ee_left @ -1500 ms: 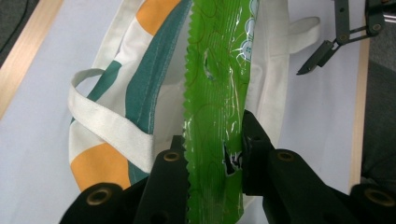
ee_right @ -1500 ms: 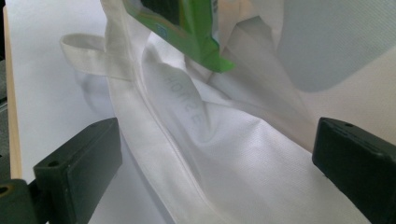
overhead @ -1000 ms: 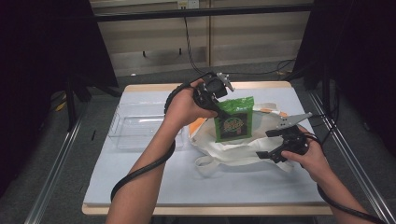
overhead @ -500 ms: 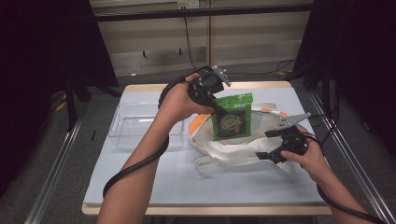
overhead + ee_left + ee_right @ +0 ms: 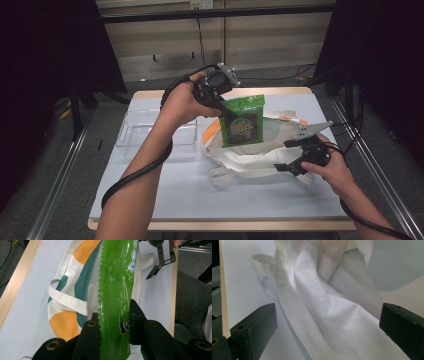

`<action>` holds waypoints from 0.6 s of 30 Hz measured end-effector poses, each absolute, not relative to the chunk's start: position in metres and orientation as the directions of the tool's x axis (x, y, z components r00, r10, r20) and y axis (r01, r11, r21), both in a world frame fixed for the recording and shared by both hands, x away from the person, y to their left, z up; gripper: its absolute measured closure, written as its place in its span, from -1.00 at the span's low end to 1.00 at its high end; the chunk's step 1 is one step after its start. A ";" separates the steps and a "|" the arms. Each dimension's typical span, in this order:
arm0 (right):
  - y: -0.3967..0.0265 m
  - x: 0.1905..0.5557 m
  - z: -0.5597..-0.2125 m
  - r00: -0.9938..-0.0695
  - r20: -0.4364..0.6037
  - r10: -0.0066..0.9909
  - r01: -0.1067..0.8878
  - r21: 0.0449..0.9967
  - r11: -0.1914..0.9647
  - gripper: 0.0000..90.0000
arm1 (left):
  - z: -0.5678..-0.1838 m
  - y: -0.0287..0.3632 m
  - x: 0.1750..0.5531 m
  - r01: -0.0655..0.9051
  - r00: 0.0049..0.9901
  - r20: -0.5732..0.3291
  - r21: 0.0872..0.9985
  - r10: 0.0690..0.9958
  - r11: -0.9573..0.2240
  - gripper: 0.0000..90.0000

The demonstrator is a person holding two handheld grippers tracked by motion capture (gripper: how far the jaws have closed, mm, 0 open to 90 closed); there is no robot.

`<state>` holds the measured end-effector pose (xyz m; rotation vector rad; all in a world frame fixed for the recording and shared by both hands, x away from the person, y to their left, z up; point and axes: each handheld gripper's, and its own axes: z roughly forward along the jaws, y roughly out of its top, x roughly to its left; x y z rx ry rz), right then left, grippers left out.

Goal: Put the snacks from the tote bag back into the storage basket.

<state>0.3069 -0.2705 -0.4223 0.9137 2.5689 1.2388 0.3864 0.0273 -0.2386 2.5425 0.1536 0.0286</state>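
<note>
High view: the left gripper (image 5: 226, 107) grips a green packet (image 5: 243, 121) by its left edge and holds it upright above a white tote bag (image 5: 260, 152) that lies mid-table. The packet's long axis runs top to bottom, its lower end just over the bag's far side, where orange and teal print shows. To the right and nearer, the right gripper (image 5: 295, 155) sits at the bag's right edge with its jaws spread. A clear tray (image 5: 131, 137) stands to the left, well apart from the bag. The left hand is plainly the one nearer the packet; the right is nearer the bag's mouth.

Left gripper view: the two black jaws pinch the packet (image 5: 115, 297) across its crimped seal, and the packet hangs straight away from them, over the bag (image 5: 72, 290) and its looped handle. The right gripper (image 5: 162, 260) shows beyond, jaws apart.

Right gripper view: the jaws stand wide on either side of folded white cloth (image 5: 329, 307), not pressing on it. A handle loop (image 5: 265, 262) lies to the left on the table. Judged from here, the drop turns on the bag's mouth lying directly under the packet.
</note>
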 end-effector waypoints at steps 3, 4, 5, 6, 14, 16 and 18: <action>-0.270 0.307 -0.422 -0.804 0.125 0.581 0.459 0.751 0.474 -0.98 | -0.237 0.031 0.387 0.106 0.993 -0.013 0.562 0.120 -0.821 0.70; -0.270 0.307 -0.422 -0.804 0.128 0.581 0.461 0.751 0.473 -0.98 | -0.236 0.033 0.388 0.108 0.992 -0.015 0.564 0.121 -0.818 0.70; -0.270 0.306 -0.422 -0.803 0.128 0.582 0.462 0.751 0.471 -0.98 | -0.236 0.034 0.388 0.105 0.993 -0.012 0.564 0.119 -0.819 0.70; -0.270 0.306 -0.422 -0.804 0.126 0.581 0.460 0.752 0.473 -0.98 | -0.235 0.036 0.388 0.101 0.993 -0.007 0.569 0.118 -0.816 0.70; -0.269 0.305 -0.421 -0.808 0.126 0.575 0.455 0.754 0.474 -0.98 | -0.227 0.049 0.392 0.102 0.992 0.004 0.573 0.127 -0.813 0.70; -0.269 0.305 -0.421 -0.808 0.124 0.575 0.454 0.755 0.474 -0.98 | -0.227 0.052 0.393 0.106 0.991 0.004 0.573 0.132 -0.813 0.70; -0.269 0.305 -0.421 -0.809 0.122 0.576 0.452 0.755 0.475 -0.98 | -0.225 0.055 0.394 0.103 0.991 0.008 0.571 0.131 -0.815 0.70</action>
